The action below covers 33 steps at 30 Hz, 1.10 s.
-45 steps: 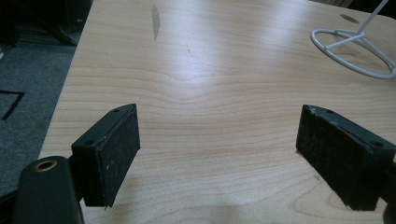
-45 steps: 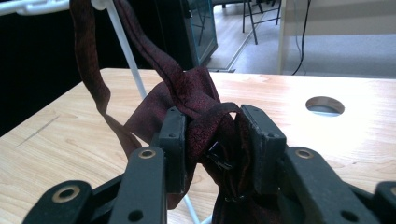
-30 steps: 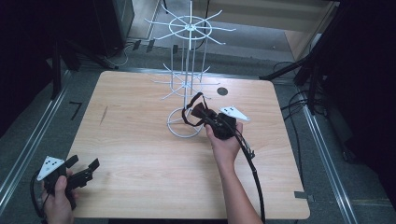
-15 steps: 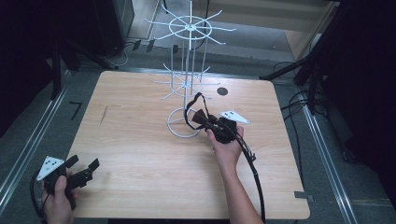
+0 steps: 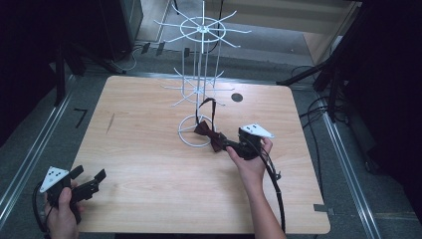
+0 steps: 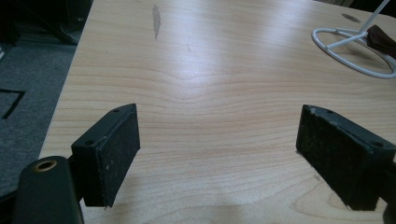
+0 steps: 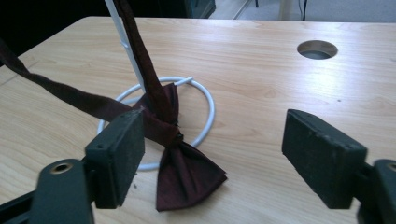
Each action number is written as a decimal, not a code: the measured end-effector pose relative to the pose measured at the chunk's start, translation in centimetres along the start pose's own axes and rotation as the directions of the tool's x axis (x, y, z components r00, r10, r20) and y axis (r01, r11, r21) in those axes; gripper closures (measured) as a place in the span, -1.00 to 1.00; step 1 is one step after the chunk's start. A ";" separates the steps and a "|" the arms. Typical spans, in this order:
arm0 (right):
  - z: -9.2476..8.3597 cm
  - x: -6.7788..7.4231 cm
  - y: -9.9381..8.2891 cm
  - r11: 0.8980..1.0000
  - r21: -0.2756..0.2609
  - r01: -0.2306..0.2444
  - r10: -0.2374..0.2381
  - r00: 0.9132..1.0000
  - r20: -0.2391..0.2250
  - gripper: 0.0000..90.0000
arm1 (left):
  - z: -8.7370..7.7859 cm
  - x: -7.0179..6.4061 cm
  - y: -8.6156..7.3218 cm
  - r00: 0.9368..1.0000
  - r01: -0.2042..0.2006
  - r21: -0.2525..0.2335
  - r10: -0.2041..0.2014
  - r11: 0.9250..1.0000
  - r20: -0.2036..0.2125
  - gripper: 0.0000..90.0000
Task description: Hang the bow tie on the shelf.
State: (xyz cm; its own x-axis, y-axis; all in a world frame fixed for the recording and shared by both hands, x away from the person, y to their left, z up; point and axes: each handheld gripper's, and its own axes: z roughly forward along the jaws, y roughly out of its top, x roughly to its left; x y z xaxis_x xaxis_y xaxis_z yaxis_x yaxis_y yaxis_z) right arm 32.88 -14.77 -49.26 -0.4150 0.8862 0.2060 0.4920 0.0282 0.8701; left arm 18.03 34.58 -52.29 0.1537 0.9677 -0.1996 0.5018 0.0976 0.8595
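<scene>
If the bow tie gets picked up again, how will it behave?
Probably floppy: the bow tie lies slumped on the table, its strap draped over the wire stand. Likely light; a tug could drag or tip that thin stand.

No readable text, label, brand or number anywhere — not on the desk [image 5: 149, 164], nor on the white wire stand [image 5: 201, 89], nor on the dark bow tie [image 7: 177, 172]. Black angular mark on the floor [image 5: 80, 117] left of the desk (tape, no letter or sign to make out).
</scene>
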 end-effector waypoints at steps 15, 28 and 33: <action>-3.6 -2.5 -1.9 1.000 -0.002 -0.015 0.016 1.000 0.025 -0.70 | 0.0 0.0 0.0 1.000 -0.001 0.000 0.001 1.000 -0.003 -0.68; -6.8 -4.7 -4.2 0.999 0.002 -0.037 0.037 0.998 0.044 -0.71 | 0.0 -0.1 0.0 1.000 -0.006 0.001 0.006 1.000 -0.004 -0.68; -7.9 -5.7 -5.0 0.999 0.006 -0.052 0.051 0.997 0.057 -0.71 | 0.0 -0.1 0.0 1.000 -0.008 0.000 0.008 1.000 -0.004 -0.68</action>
State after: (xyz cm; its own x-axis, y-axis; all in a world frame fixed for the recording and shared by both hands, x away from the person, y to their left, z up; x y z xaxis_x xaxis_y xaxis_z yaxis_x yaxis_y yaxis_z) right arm 26.74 -23.58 -51.29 -0.3451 0.9113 0.2246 0.5177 -0.0148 0.8554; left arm 18.03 34.48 -52.28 0.1544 0.9693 -0.1915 0.5002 0.0904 0.8612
